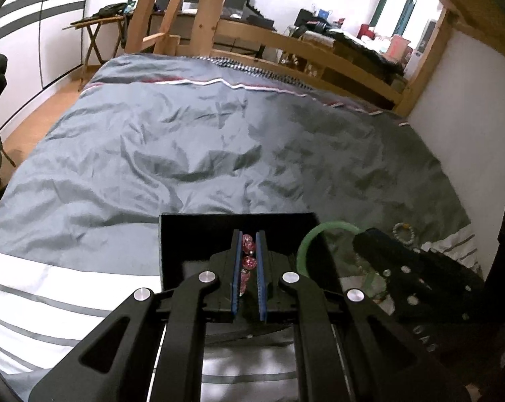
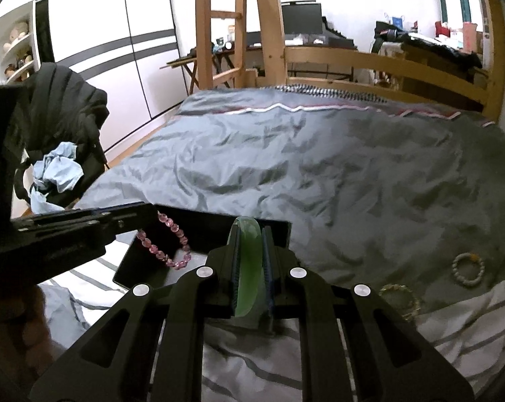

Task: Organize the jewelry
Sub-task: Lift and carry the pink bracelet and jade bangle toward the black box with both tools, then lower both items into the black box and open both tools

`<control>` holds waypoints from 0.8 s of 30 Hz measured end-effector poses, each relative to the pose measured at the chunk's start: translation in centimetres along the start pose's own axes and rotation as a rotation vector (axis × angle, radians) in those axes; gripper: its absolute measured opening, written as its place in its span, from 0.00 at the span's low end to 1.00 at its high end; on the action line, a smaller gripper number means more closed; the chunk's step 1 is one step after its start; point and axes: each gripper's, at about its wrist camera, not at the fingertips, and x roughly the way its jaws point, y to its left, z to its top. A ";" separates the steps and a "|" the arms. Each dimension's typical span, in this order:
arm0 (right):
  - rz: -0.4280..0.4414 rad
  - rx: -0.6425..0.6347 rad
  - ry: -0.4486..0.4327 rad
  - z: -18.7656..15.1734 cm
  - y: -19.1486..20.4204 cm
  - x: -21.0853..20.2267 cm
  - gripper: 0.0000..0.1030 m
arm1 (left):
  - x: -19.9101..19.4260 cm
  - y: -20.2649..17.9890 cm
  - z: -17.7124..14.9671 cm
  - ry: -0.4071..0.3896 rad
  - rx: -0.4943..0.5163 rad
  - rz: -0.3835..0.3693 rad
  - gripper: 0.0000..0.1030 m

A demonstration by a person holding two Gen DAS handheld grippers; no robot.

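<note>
The left gripper point(image 1: 249, 238) is clamped on the pink bead bracelet point(image 1: 246, 261), pads nearly together, holding it over the black tray point(image 1: 199, 234) on the grey duvet point(image 1: 185, 140). The right gripper point(image 2: 249, 234) is clamped on the green bangle point(image 2: 247, 268), gripped edge-on between its pads at the tray's near right corner. Two pale bead bracelets point(image 2: 468, 269) lie on the duvet, well apart from the tray.
</note>
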 end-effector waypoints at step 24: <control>-0.023 0.060 -0.079 0.8 -3.2 -2.7 0.69 | -1.7 0.7 -0.1 -0.108 -0.061 0.136 0.87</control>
